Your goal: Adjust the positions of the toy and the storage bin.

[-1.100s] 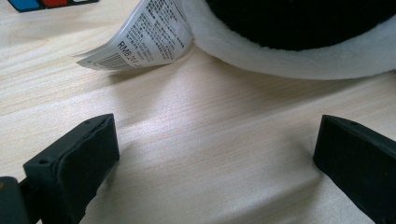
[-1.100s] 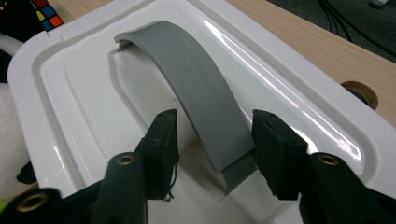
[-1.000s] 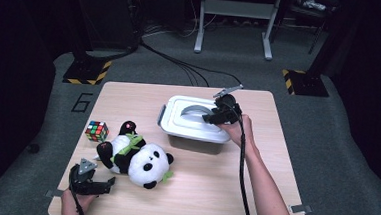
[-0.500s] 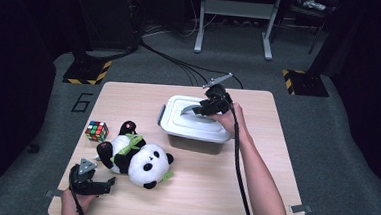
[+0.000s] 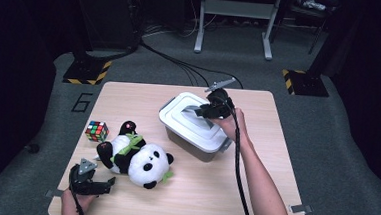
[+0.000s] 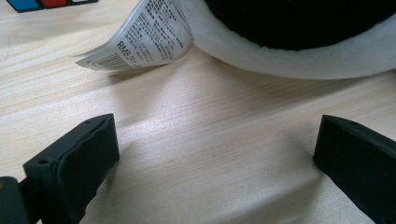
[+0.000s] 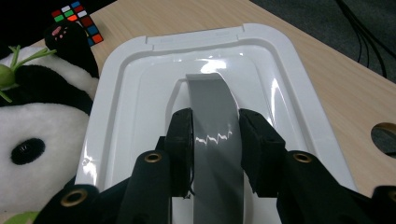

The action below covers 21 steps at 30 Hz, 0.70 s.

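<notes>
Grey handle (image 7: 215, 121) of the box lid (image 7: 280, 79) sits pinched in the right claw (image 7: 215, 140); lifting straight up comes next. Left claw (image 6: 210, 154) rests wide at seven o'clock on the surface (image 5: 253, 191).

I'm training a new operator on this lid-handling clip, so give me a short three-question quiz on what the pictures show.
1. True or false: the right gripper has its jaws closed on the grey handle of the white lid.
2. What lies between the puzzle cube and the container? A) a plush panda B) a mug C) a book
3. Fill in: the left gripper rests with its jaws ____ on the table, near the toy's paper tag.

Key: 1 true. 2 A, the plush panda. 3 open.
</notes>
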Available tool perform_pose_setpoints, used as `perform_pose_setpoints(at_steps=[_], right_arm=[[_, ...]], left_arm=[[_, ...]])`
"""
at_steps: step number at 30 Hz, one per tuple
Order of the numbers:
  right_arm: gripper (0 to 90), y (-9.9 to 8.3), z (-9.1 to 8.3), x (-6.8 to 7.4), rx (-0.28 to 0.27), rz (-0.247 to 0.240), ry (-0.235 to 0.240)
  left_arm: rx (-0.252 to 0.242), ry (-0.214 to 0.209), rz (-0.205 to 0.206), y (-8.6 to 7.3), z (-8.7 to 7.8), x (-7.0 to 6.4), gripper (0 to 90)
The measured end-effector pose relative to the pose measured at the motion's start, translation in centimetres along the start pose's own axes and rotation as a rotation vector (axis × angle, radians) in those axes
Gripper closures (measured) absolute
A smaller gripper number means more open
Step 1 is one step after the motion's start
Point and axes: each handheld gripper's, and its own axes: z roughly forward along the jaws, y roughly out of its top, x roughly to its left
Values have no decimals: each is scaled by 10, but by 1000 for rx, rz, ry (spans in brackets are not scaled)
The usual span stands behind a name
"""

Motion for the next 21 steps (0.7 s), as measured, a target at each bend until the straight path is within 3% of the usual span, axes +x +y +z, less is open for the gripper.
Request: perform_pose_setpoints(at_steps=[4,10,14,19,21], right_arm=[[658,-1,-1,6,8,38,-13],[652,2,2,8,13,-3,-33],[617,7,15,10,64,-44,-70],[662,9,29,13,85,-49,-85],[663,9,29,13,87,-26,-81]], left_arm=[[0,0,1,0,0,0,1],[-3,1,4,0,0,0,1],[0,-1,1,0,0,0,1],[6,-2,8,0,0,1,1],[5,-2,8,0,0,1,1]])
